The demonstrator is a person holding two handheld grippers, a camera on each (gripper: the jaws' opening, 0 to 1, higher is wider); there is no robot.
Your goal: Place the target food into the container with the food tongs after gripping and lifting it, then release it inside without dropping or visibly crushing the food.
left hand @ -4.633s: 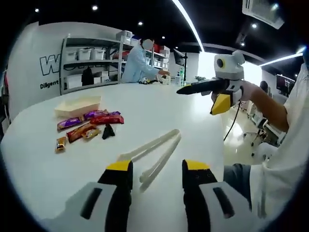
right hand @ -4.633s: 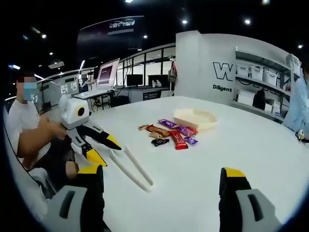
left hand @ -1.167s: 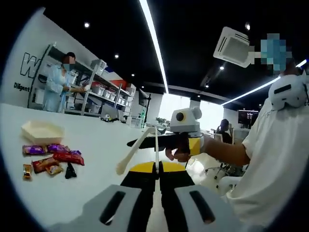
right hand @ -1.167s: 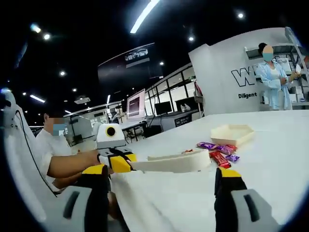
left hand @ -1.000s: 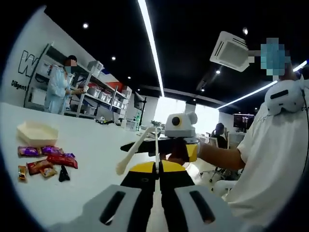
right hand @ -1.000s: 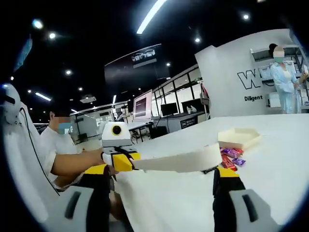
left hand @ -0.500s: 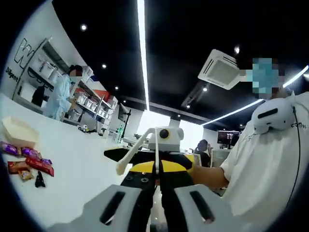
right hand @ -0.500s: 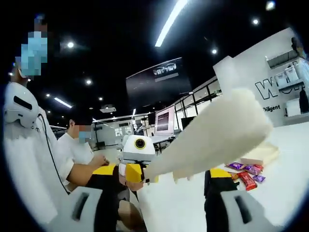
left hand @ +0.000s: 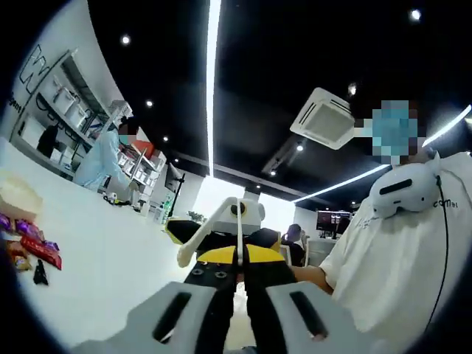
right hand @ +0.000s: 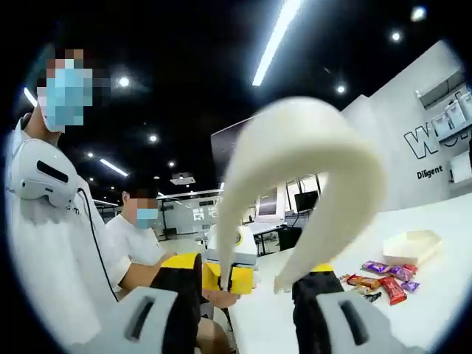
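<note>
Left gripper view: the left tool [left hand: 237,267] is clamped on one arm of the cream plastic food tongs [left hand: 209,230], raised off the white worktop [left hand: 110,273]; the thin hold could let them twist. The wrapped snack bars [left hand: 29,249] lie far left.

Right gripper view: the right tool [right hand: 247,284] stands apart around the tongs' loop; closing off-centre could knock them loose. The cream hexagonal container [right hand: 412,246] sits far right, beyond the bars.

In the left gripper view, the food tongs [left hand: 214,228] rise from between the left gripper [left hand: 237,276] jaws at lower centre, with the right gripper [left hand: 247,221] just behind them. The snack packets [left hand: 29,247] lie on the worktop [left hand: 110,273] at the left edge. In the right gripper view, the tongs' bend arches across the centre, their arms running down to the left gripper [right hand: 228,276] between this view's jaws. The container [right hand: 411,247] sits at lower right on the worktop, behind the packets [right hand: 380,279].
</note>
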